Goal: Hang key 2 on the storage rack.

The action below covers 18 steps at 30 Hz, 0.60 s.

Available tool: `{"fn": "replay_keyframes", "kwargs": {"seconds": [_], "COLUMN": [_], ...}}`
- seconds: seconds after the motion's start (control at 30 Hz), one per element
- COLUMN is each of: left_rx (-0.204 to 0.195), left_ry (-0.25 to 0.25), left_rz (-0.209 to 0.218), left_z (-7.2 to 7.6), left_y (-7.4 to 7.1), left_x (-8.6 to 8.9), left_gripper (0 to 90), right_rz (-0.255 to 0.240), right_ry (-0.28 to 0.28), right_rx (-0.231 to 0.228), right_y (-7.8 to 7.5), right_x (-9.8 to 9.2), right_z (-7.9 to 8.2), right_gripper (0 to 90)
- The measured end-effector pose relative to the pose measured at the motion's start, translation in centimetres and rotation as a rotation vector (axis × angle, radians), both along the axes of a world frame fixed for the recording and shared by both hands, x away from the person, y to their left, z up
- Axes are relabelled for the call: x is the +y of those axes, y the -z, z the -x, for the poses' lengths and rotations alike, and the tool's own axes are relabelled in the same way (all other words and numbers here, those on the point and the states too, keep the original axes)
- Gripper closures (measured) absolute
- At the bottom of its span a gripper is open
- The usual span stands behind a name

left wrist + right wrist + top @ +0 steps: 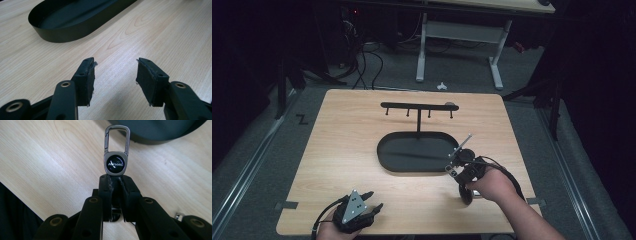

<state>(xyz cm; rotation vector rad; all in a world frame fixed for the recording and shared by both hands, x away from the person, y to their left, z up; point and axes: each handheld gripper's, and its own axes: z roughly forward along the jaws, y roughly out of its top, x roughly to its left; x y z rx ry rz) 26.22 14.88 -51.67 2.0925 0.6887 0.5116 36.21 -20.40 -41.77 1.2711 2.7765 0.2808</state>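
My right gripper [115,182] is shut on a keychain [115,163], a round black emblem with a silver carabiner clip that sticks out beyond the jaws. In the high view the right gripper [455,162] holds the keychain [463,146] just off the right end of the black oval tray [382,155]. A post rises from the tray and carries a black bar [419,106] with several small hooks. At the table's front left, my left gripper [375,201] rests low. In its own view the left gripper [115,75] stands open over bare wood, facing the tray [62,32].
A small shiny metal piece [179,215] lies on the wood beside the right gripper's body. Beyond the wooden table [337,130] stand a white desk frame [497,65] and floor cables [362,65]. Grey carpet surrounds the table.
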Motion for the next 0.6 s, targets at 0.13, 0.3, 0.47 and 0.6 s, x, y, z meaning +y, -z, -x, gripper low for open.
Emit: {"fn": "replay_keyframes", "kwargs": {"seconds": [0.13, 0.3, 0.47, 0.6], "left_rx": [0.0, -0.001, 0.002, 0.0], "left_ry": [-0.001, 0.003, 0.003, 0.003], "left_rz": [0.0, 0.0, 0.001, 0.0], "left_z": [-0.1, -0.1, -0.2, -0.2], "left_y": [0.1, 0.1, 0.0, -0.1], "left_x": [0.0, 0.0, 0.2, 0.3], "left_gripper": [48.7, 48.7, 48.7, 48.7], "right_rz": [-0.022, -0.051, -0.065, -0.071], "right_ry": [0.015, 0.021, 0.023, 0.03], "right_rx": [-0.03, -0.05, -0.069, -0.078], "right_y": [-0.9, -1.8, -2.8, -3.5], "right_x": [-0.1, 0.1, 0.4, 0.7], "right_z": [-0.2, -0.5, -1.1, -1.7], "right_gripper": [80.5, 80.5, 80.5, 80.5]}}
